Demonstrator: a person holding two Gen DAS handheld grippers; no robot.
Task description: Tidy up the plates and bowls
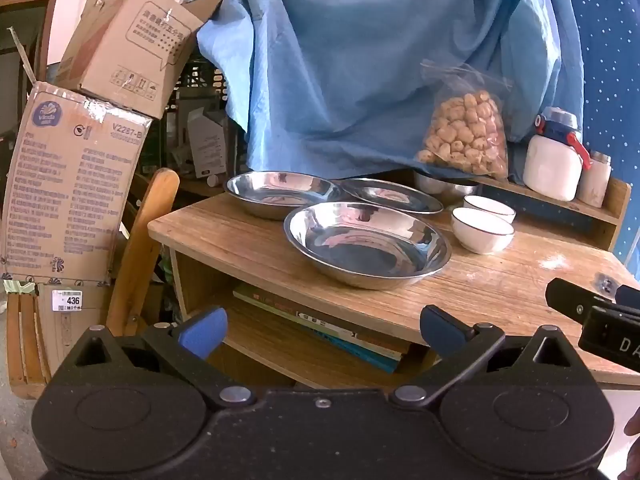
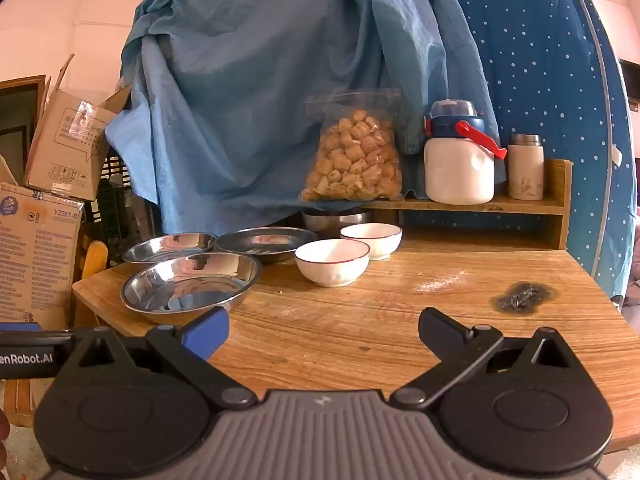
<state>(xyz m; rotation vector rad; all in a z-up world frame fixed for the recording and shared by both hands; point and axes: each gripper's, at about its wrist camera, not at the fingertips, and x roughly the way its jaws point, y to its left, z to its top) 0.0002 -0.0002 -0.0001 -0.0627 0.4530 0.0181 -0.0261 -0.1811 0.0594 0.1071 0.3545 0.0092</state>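
Both tools sit back from the work here, nothing picked up yet. The left gripper [image 1: 322, 330] has its blue-padded fingers spread wide and empty, poised off the front-left edge of the worn wooden table [image 1: 500, 292]; the right gripper [image 2: 324, 330] is just as wide and just as empty, hovering over bare tabletop at the front. Now the spread: three shallow round stainless-steel plates clustered at the table's left end, the nearest steel plate [image 1: 366, 244] out in front, the left rear steel plate [image 1: 280, 192] and the right rear steel plate [image 1: 390, 194] tucked behind it, rims close or touching. To their right, two small white ceramic bowls with dark rims, the front white bowl [image 2: 332, 262] and the back white bowl [image 2: 371, 240], side by side and just touching. Here's the relation that matters: the nearest steel plate lies almost dead ahead of the left gripper's gap, slightly right of centre, while from the right wrist it lies well off to the left. So the left hand looks nearer the plates, and the bowls sit straight ahead of the right. Round ware, no long axis, so any rim approach should serve, though those thin, slick rims could slip. Stacking looks not yet begun.
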